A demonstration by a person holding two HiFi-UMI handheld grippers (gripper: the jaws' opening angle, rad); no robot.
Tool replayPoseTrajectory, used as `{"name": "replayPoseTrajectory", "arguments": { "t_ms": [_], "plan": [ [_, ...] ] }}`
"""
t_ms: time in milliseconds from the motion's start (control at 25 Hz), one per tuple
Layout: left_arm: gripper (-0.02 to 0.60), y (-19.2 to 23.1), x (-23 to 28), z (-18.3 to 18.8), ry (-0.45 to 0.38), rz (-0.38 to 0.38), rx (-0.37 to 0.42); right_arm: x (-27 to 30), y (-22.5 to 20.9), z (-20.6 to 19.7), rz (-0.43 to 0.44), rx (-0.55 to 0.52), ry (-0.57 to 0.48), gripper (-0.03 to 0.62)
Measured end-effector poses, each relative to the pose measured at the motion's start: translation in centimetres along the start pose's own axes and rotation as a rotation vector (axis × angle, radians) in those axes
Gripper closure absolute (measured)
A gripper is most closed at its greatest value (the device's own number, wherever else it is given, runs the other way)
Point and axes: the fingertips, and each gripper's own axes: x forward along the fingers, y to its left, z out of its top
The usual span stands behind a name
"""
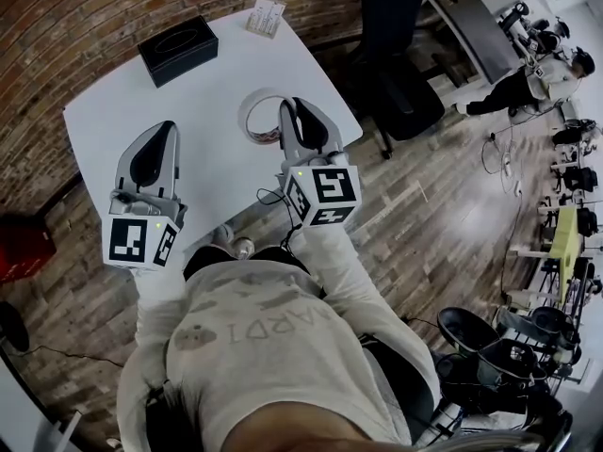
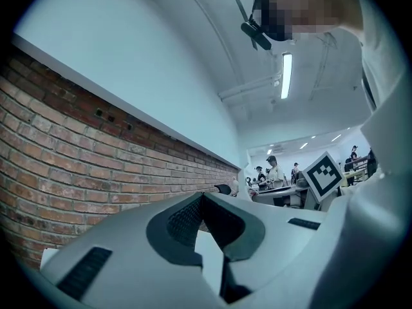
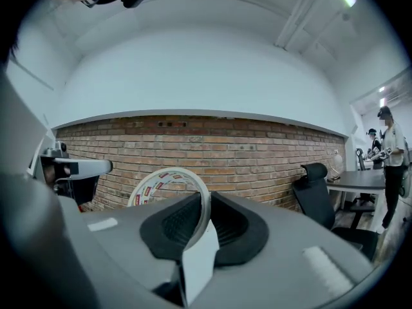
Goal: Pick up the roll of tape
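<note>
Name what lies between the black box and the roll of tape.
Nothing: the head view shows only bare white table between the black box and the roll of tape, which the right tool grips.

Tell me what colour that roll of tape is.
The tape is off-white, with small red marks inside its ring; the right gripper view shows it best.

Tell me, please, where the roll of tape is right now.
Head view, centre: the roll of tape is pinched between the fingers of the right gripper, over the white table.
</note>
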Motion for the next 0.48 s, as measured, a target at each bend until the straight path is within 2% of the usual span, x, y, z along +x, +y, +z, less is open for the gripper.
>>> {"name": "replayPoseTrajectory", "arguments": {
  "t_ms": [480],
  "plan": [
    [0.575, -2.4, -0.9, 1.1, -0.006, 0.005, 0.008, -4.6, -0.7, 1.7, -0.013, -0.010, -0.058, 0.534]
  ]
}}
